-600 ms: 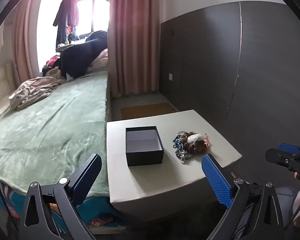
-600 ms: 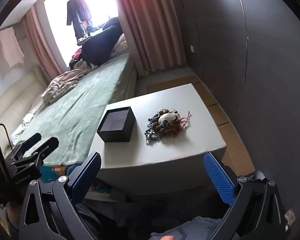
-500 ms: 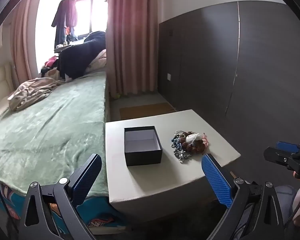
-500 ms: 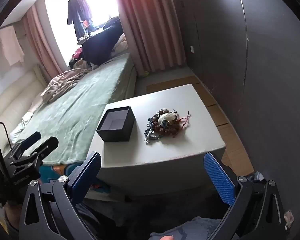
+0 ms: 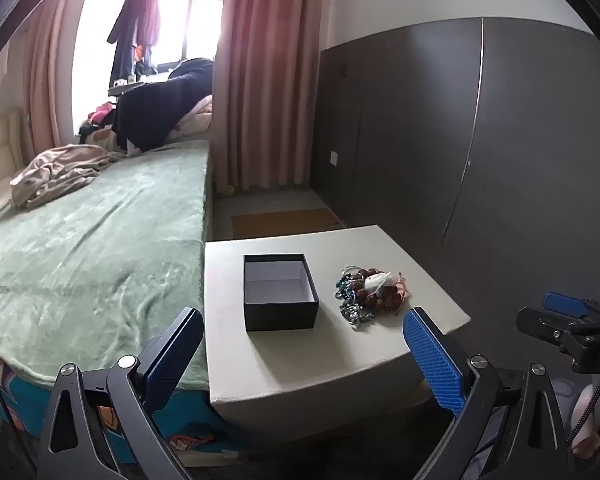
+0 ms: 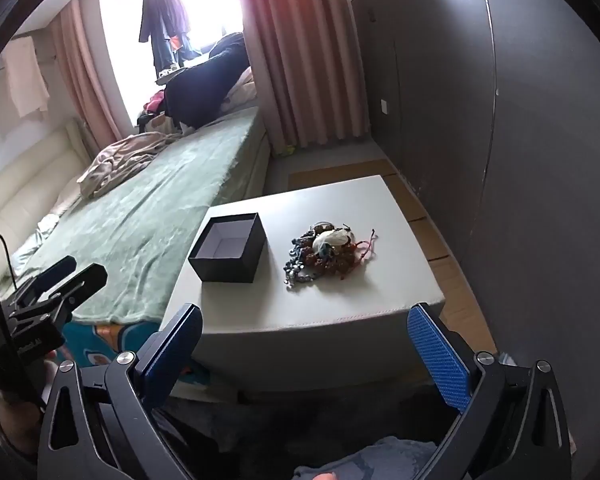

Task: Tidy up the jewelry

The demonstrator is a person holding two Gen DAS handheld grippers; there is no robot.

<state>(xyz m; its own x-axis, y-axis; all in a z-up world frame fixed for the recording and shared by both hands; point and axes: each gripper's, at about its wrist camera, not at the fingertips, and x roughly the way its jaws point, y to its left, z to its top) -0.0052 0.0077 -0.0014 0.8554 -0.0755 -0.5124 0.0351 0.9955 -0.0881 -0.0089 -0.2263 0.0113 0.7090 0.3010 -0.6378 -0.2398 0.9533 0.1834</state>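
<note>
Bedroom setting, seen from two handheld grippers held low in front of a small table. A bed with a green blanket (image 5: 88, 248) runs away to the left of both tools toward a bright window with pink curtains (image 5: 260, 80); a dark grey wardrobe wall (image 5: 460, 140) fills the right side.

Ahead of and below both grippers stands a low white table (image 5: 300, 360), pushed against the bed's side. On it, straight ahead of the left gripper (image 5: 304, 356), sits a black cardboard box (image 5: 279, 292), lid off, square, with a pale lining. It holds nothing. Just to its right, apart from it and not touching, lies a tangled heap of jewelry (image 5: 370, 294): brown bead bracelets, blue-grey beaded strands, thin red cords and a small white pouch or cloth on top. From the right gripper (image 6: 304, 352) the heap (image 6: 326, 250) lies nearly dead ahead and the box (image 6: 230, 248) ahead to the left.

Both grippers have their blue-padded jaws spread wide with nothing between them, and both hang short of the table's near edge, tilted downward. Neither touches anything.

The task looks to be at its very start: every piece is outside the box. The next move likely calls for one gripper, probably the right, to reach forward over the table edge, come down on a single strand at the rim of the heap, and close on it alone. The tangle may drag neighbouring pieces along.
</note>
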